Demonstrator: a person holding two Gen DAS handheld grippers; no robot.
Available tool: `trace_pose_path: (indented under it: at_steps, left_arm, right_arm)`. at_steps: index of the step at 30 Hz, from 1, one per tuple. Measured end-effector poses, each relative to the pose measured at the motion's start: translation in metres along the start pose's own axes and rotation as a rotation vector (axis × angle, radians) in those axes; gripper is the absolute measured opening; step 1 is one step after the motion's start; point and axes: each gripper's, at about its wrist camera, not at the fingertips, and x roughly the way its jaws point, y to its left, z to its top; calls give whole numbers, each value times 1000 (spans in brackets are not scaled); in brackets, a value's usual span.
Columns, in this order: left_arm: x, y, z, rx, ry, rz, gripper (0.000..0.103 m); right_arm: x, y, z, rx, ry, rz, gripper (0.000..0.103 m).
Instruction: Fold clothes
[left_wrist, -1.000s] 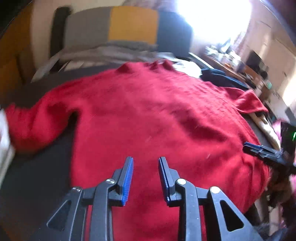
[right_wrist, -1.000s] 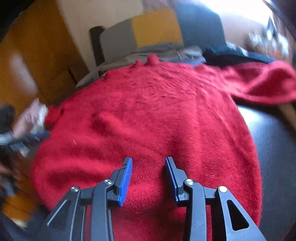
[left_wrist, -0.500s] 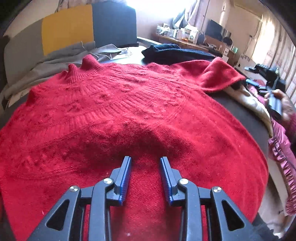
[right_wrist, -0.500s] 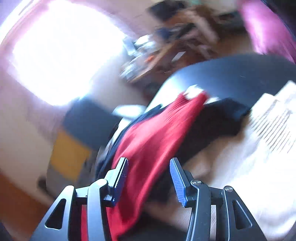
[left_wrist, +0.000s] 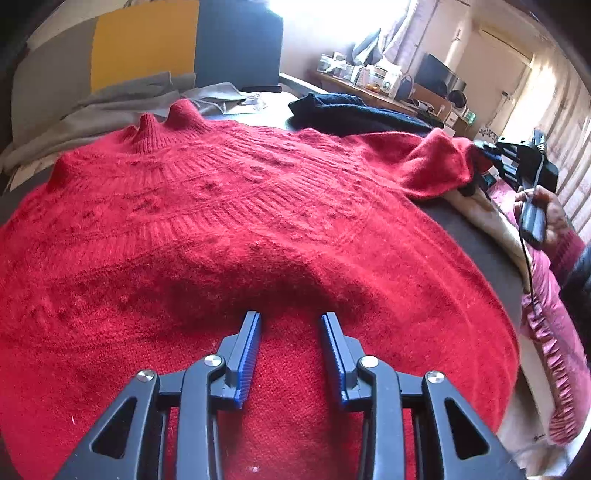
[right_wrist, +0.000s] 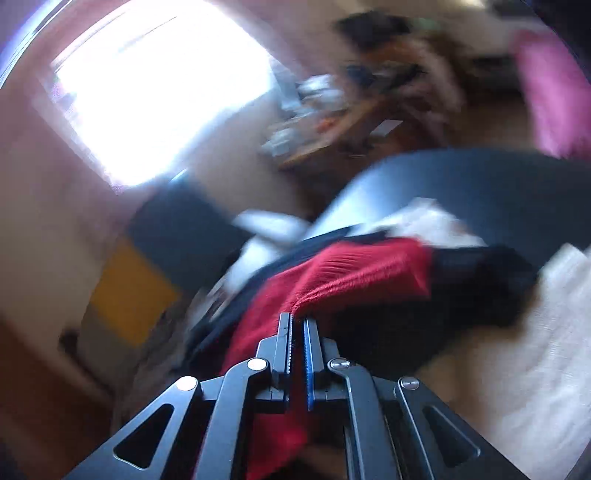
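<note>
left hand-held gripper (left_wrist: 291, 334) parted, above red sweater (left_wrist: 240, 229)

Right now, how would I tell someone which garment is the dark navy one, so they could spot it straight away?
Start at the big red sweater spread across the dark table. Look just past its far sleeve, toward the cluttered sideboard: the navy garment lies there in a heap. It is the only dark blue piece; the grey clothes sit by the collar.

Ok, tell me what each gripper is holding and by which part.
The right gripper is shut on the red sweater, pinching its right sleeve near the cuff. The left gripper is open over the sweater's lower body, holding nothing.
</note>
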Motion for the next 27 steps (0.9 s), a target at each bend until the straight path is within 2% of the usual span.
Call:
trace_pose_path:
  at_steps: [4, 9, 12, 15, 16, 18, 19, 20, 22, 24, 27]
  left_arm:
    - [-8, 9, 5, -70, -1, -42, 34]
    - [-28, 24, 10, -161, -39, -97, 35]
    - [-37, 31, 9, -169, -58, -72, 36]
    - [-39, 33, 6, -147, -58, -45, 37]
    - [-38, 34, 4, -139, -51, -36, 38]
    - [-31, 35, 1, -136, -29, -29, 38]
    - [-27, 36, -1, -141, -15, -32, 38]
    - [-23, 38, -3, -147, -1, -36, 38]
    - [-16, 39, -7, -154, 16, -27, 38]
    - [-12, 39, -8, -157, 18, -20, 39]
    - [-12, 39, -7, -157, 22, -18, 40]
  right_arm:
    - [12, 90, -56, -241, 165, 137, 1]
    - [38, 159, -136, -344, 334, 267, 1]
    - [37, 167, -165, -281, 389, 318, 1]
    - [20, 146, -159, -226, 341, 278, 2]
    - [10, 132, -146, -202, 288, 245, 6]
    - [-11, 104, -119, -153, 183, 179, 36]
    - [-21, 91, -106, -128, 130, 146, 71]
    - [-32, 77, -93, -104, 77, 113, 95]
    - [-53, 49, -66, -55, -28, 46, 97]
    - [-53, 24, -48, 42, -37, 65, 97]
    - [-38, 2, -31, 80, -62, 24, 97]
